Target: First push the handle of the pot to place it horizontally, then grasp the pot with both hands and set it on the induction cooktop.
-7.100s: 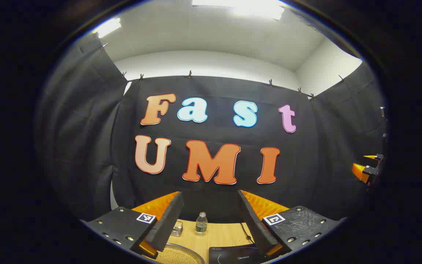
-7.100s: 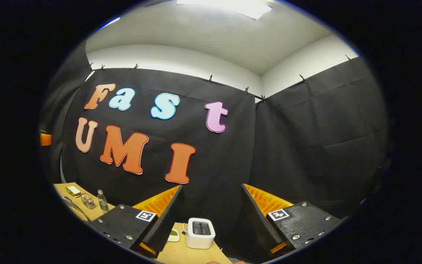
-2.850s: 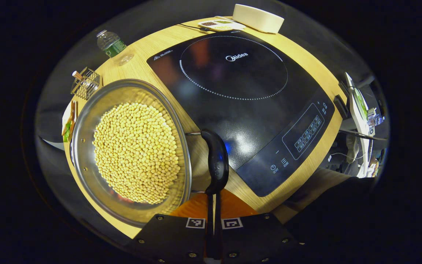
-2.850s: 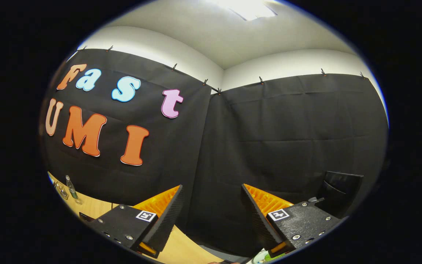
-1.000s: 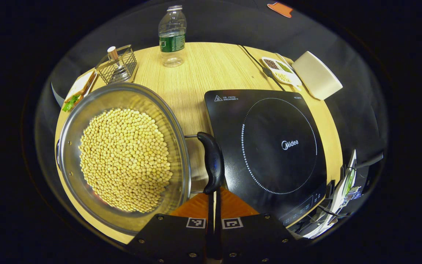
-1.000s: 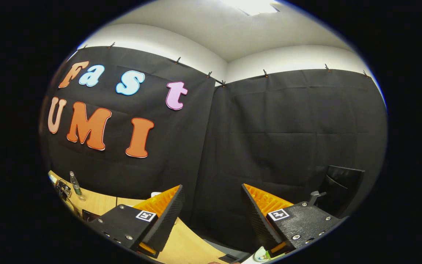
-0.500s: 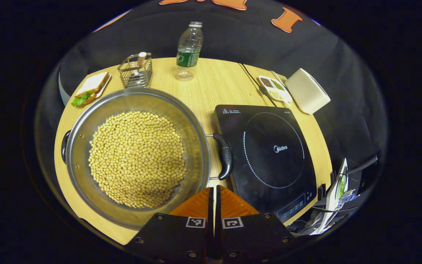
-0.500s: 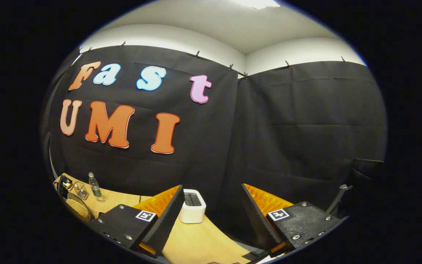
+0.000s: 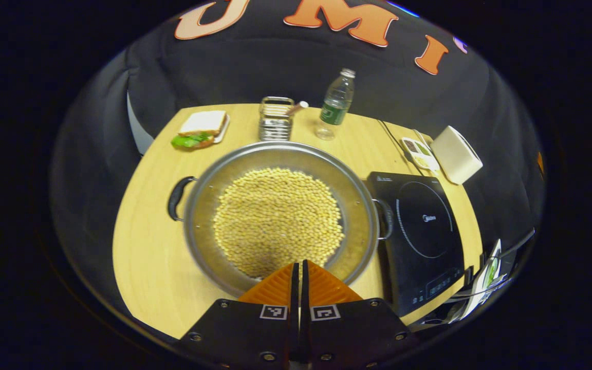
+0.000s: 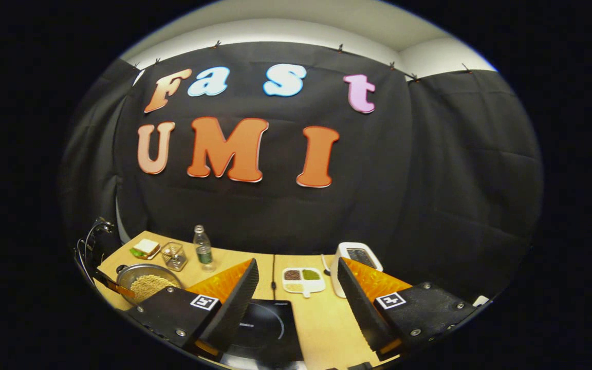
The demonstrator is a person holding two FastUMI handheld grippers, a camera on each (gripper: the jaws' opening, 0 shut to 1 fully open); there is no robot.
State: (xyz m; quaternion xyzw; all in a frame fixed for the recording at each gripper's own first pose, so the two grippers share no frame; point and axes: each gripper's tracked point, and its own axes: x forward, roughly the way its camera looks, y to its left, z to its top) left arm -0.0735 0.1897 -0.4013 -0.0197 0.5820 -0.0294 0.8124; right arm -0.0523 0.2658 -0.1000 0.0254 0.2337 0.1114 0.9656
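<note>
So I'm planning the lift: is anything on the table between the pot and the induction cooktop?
Nothing visible: the pot sits directly beside the induction cooktop, its near handle at the cooktop's edge, and the cooktop's surface is bare.

Bare table point(image 9: 147, 246) lies left of the pot point(image 9: 280, 216); the induction cooktop point(image 9: 424, 231) crowds its right handle point(image 9: 386, 218).

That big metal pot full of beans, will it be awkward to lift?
Probably heavy: the pot holds a deep heap of beans. Its handles sit on opposite sides, so lifting one alone would likely tip it. The loose beans may slide if tilted.
</note>
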